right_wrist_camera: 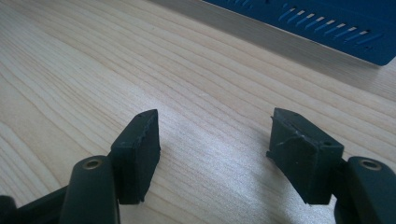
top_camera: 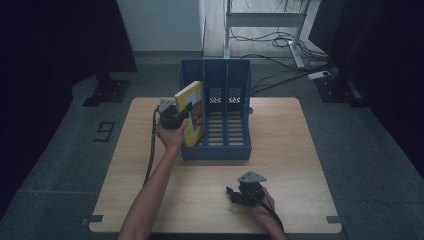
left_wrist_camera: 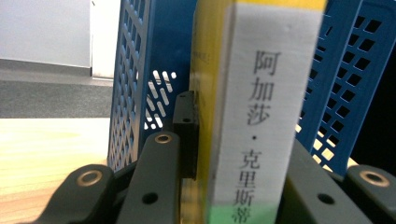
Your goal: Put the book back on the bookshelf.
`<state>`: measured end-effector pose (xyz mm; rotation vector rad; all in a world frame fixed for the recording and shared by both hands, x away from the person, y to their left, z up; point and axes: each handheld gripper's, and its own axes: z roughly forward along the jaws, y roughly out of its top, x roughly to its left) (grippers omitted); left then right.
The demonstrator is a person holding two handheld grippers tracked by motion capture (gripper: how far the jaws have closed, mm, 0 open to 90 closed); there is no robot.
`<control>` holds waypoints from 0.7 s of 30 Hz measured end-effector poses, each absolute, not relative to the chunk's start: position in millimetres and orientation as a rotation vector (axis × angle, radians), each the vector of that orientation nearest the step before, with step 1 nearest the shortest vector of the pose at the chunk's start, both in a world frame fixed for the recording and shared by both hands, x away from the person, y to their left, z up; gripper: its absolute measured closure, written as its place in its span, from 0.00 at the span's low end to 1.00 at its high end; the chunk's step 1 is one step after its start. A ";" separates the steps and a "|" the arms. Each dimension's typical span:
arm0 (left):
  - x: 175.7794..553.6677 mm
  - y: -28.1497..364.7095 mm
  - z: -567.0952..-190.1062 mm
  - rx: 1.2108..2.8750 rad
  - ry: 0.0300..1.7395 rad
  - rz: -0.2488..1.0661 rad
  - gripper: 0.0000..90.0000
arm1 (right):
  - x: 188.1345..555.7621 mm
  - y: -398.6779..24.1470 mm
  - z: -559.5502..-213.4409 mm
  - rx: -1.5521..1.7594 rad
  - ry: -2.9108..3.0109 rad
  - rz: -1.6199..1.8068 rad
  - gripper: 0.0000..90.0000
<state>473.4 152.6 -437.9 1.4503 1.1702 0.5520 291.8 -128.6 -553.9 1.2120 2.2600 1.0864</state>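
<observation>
Nearest me, my right gripper [top_camera: 234, 194] rests low on the surface [top_camera: 300, 165] at the front right. Its jaws stand wide apart with nothing between them, just bare wood grain in the right gripper view. It is well apart from the work.

Farther in, my left gripper [top_camera: 186, 113] has its jaws clamped on the yellow book [top_camera: 192, 114]. In the left gripper view the white spine [left_wrist_camera: 261, 116] stands upright between the jaws, printed characters running top to bottom, so the book's long axis is near vertical, tipped a little.

Beyond that, the blue file rack [top_camera: 216, 107] sits at the middle back of the surface, three open slots side by side. From above, the book is at the rack's leftmost slot, its lower end already down by the slot's floor, its top leaning left, out over the rack's left wall. In the left gripper view the blue lattice walls [left_wrist_camera: 128, 88] stand on either side of the book, just beside it.

My reading: I am seating the book in the left slot. The move turns on bringing the top rightward to stand parallel with the dividers. The left hand is the one in place; the right is idle. Whether the book's bottom edge rests on the slot floor, I cannot tell.
</observation>
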 end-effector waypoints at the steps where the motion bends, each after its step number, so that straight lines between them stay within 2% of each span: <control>1: 472.2 153.3 -438.1 1.450 1.170 0.548 0.83 | 291.8 -128.5 -553.9 1.210 2.261 1.084 0.37; 16: 458.3 160.6 -438.0 1.493 1.161 0.508 0.82 | 291.3 -127.2 -554.0 1.203 2.258 1.074 0.36; 21: 458.2 164.9 -435.9 1.504 1.166 0.459 0.79 | 291.3 -127.2 -554.0 1.204 2.258 1.074 0.36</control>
